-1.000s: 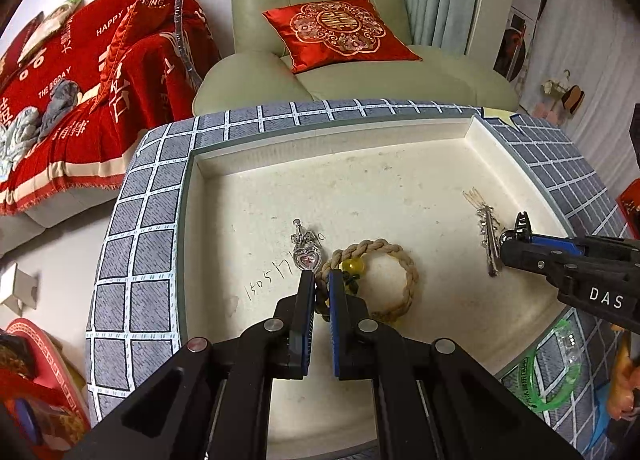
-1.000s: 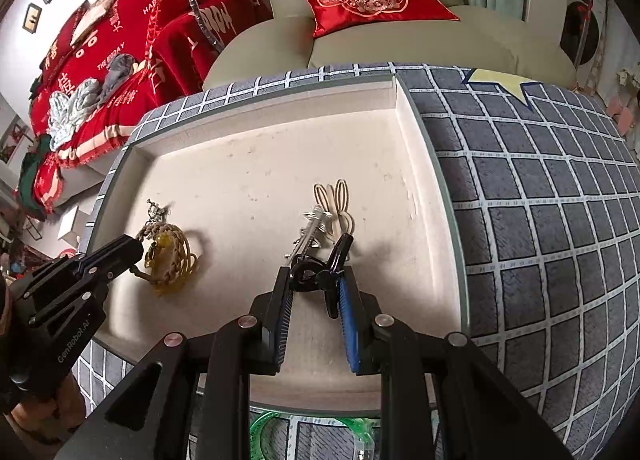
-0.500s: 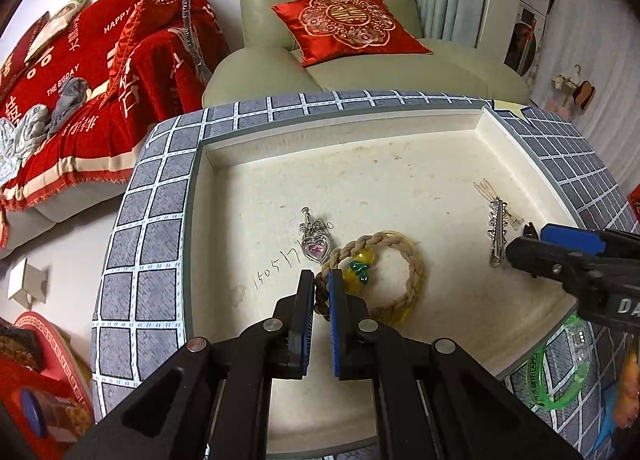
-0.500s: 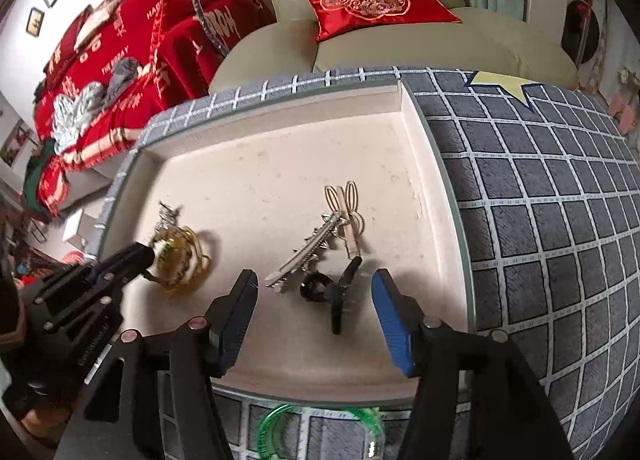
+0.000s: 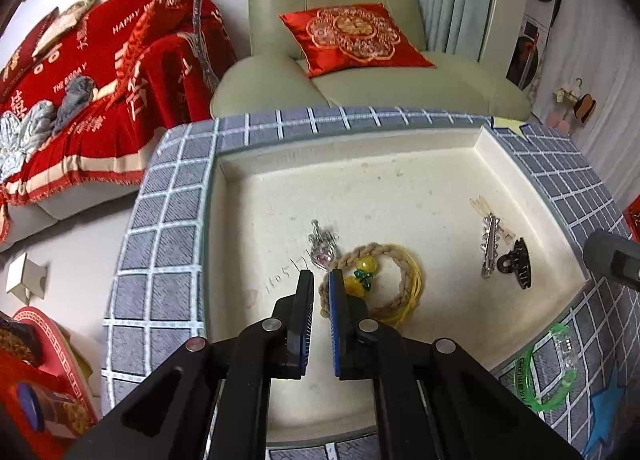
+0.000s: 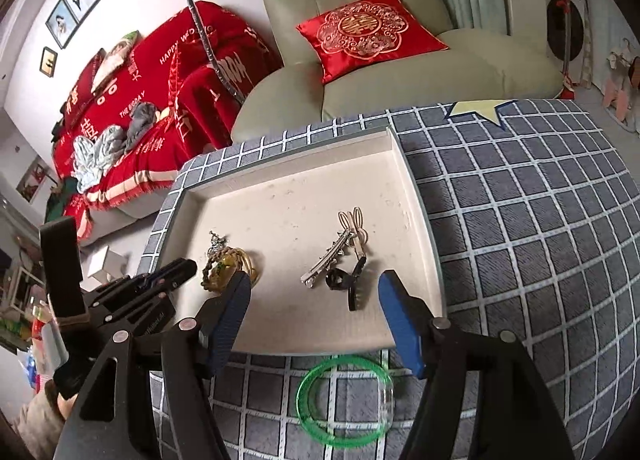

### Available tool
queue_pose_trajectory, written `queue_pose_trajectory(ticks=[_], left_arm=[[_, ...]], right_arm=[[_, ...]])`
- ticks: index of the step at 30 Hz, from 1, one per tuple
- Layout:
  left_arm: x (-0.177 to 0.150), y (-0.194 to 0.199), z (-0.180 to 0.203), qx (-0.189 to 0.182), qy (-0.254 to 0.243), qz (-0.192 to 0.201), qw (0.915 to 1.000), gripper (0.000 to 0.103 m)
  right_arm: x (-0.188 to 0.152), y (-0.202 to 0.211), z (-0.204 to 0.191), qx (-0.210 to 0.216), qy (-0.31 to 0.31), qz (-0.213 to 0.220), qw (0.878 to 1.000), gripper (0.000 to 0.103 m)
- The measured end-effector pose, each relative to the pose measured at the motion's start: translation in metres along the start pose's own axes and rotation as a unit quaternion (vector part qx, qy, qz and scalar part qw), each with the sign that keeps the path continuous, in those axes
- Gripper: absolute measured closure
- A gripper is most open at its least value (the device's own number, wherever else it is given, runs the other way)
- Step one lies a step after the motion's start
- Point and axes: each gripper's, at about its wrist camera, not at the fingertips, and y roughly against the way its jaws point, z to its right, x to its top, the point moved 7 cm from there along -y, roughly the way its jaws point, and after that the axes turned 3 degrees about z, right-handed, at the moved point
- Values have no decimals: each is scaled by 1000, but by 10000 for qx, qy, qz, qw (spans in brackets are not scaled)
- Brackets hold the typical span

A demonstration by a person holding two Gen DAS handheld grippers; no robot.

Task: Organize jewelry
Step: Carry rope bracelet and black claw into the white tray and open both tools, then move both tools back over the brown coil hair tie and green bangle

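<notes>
Outside the tray (image 6: 416, 196), the light, stiff green bangle (image 6: 344, 400) waits under opening, empty right tongs (image 6: 314, 320); left tongs (image 5: 320, 292) pinched together.

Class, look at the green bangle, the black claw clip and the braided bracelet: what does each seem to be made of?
Green bangle: probably plastic, translucent and glossy; the checked cloth shows through it.
Black claw clip: likely hard plastic, smooth, with moulded teeth.
Braided bracelet: looks like twisted tan cord or rope, matt and fibrous, with glossy yellow beads, material unclear.
</notes>
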Motion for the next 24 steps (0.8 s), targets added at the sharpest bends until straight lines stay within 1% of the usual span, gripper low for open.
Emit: queue_pose_trajectory(ticks=[6,7,8,9,10,13,14,15,17,19,24], left_arm=[[6,17,-4,-8,101,161,9998,79],[7,20,-5,-34,131,175,9998,60],[6,23,-5,-29,162,188,9997,1],[8,27,-7,60,217,279,9994,0],[10,32,-7,140,224,477,9985,0],[10,34,-5,167,161,468,9986,0],[10,37,-6,194,170,500,9984,0],[9,42,-6,228,163,555,9981,0],[7,55,-8,332,100,681,9971,0],[2,68,-11,389,52,798,9960,0],[-13,102,-23,493,83,923,9945,0]], right_arm=[[-9,13,9,-151,-54,76,9998,31],[-11,15,11,-234,-47,85,9997,29],[-11,18,13,-297,-45,107,9995,25],[-12,21,15,-358,-50,144,9992,24],[-11,24,16,-412,-60,185,9990,24],[-9,31,22,-543,-128,292,9980,22],[-9,33,24,-571,-166,324,9977,16],[-9,34,26,-577,-219,360,9974,13],[-12,37,26,-548,-278,399,9973,13],[-17,39,23,-500,-276,435,9974,0],[-34,48,9,-319,-190,576,9976,0]])
